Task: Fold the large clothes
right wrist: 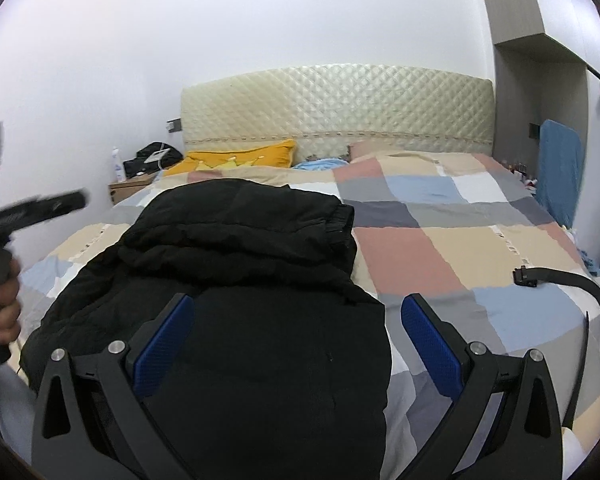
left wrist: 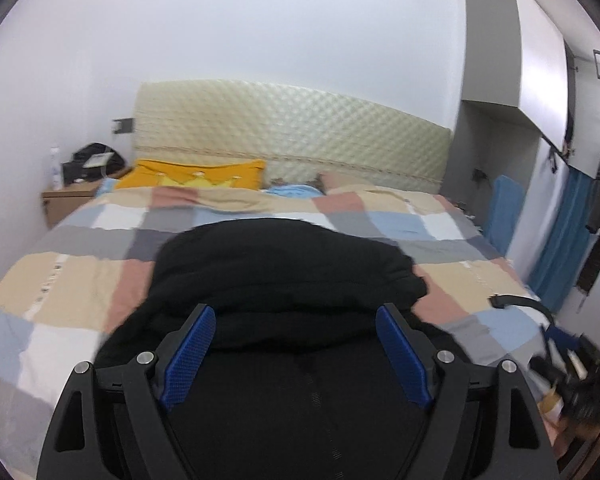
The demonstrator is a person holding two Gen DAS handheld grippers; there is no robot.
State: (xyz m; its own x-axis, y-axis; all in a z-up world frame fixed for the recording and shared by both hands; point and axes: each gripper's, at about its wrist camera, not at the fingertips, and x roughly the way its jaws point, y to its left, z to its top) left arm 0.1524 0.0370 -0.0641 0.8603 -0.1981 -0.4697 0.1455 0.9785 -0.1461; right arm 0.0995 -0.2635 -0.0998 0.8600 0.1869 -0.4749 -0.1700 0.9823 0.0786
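A bulky black garment point(left wrist: 284, 264) lies folded over on itself on the patchwork bedspread point(left wrist: 80, 280). My left gripper point(left wrist: 298, 316) hangs just above its near part, jaws wide open, and the blue pads point(left wrist: 192, 356) touch nothing. In the right wrist view the same garment point(right wrist: 240, 240) fills the centre-left of the bedspread point(right wrist: 460, 248). My right gripper point(right wrist: 298, 300) is open over the garment's near right edge, with the cloth below its fingers and not pinched. At the left edge a hand point(right wrist: 4, 300) holds the blurred left tool.
A black strap with a buckle point(right wrist: 560, 276) lies on the bed's right side, also seen as the strap point(left wrist: 516, 302). A yellow pillow point(left wrist: 196, 176) rests against the quilted headboard point(left wrist: 292, 128). A nightstand point(left wrist: 64, 200) with clutter stands at the far left. Blue cloth point(left wrist: 560, 240) hangs on the right.
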